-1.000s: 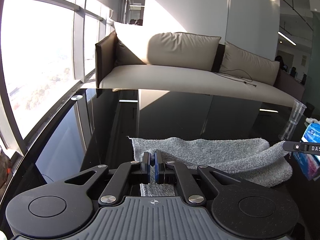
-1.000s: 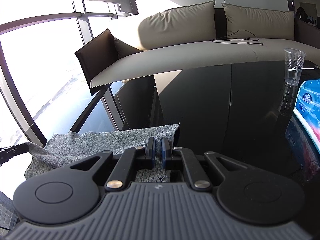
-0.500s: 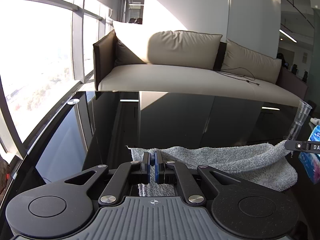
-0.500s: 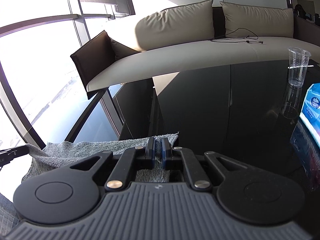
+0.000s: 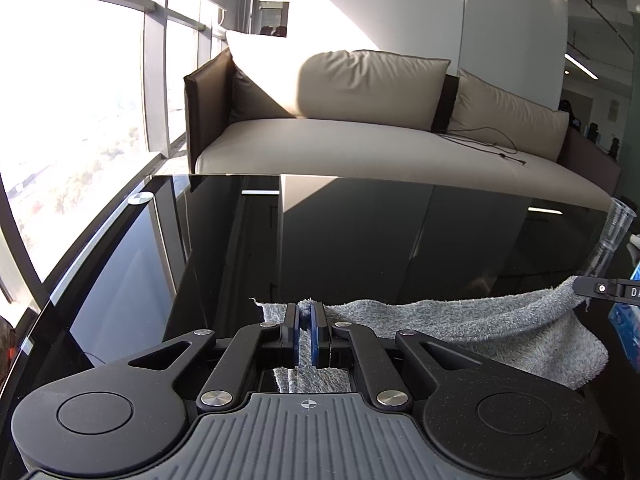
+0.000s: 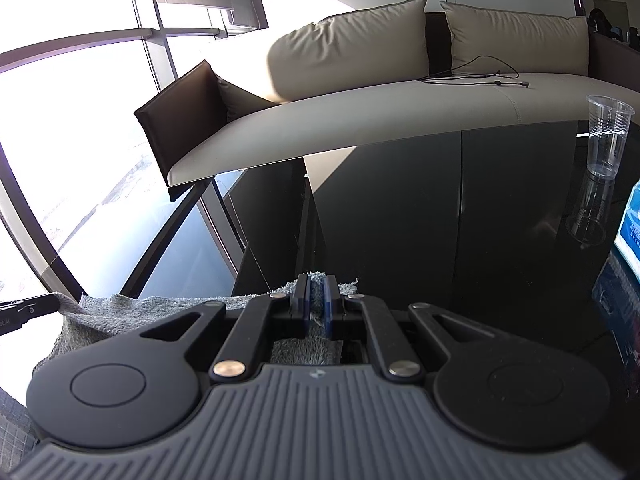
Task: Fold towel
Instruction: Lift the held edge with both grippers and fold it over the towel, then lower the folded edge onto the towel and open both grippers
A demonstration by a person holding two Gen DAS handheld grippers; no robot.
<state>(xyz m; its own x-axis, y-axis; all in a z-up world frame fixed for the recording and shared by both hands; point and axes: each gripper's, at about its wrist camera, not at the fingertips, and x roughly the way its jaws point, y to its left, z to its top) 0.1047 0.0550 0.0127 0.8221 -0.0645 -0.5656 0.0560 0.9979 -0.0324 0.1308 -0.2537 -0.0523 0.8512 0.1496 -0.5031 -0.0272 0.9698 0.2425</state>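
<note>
Towel [image 5: 460, 324] corners are pinched tight in your left gripper [image 5: 306, 314] and right gripper [image 6: 316, 292], so keep them level carrying it toward the far side.

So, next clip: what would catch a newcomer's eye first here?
A fluffy grey terry towel hangs stretched between two black two-finger grippers, the left gripper and right gripper each clamped on an edge just above a glossy black table. Behind it stands a beige cushioned sofa; a clear plastic cup stands on the table's far right.
</note>
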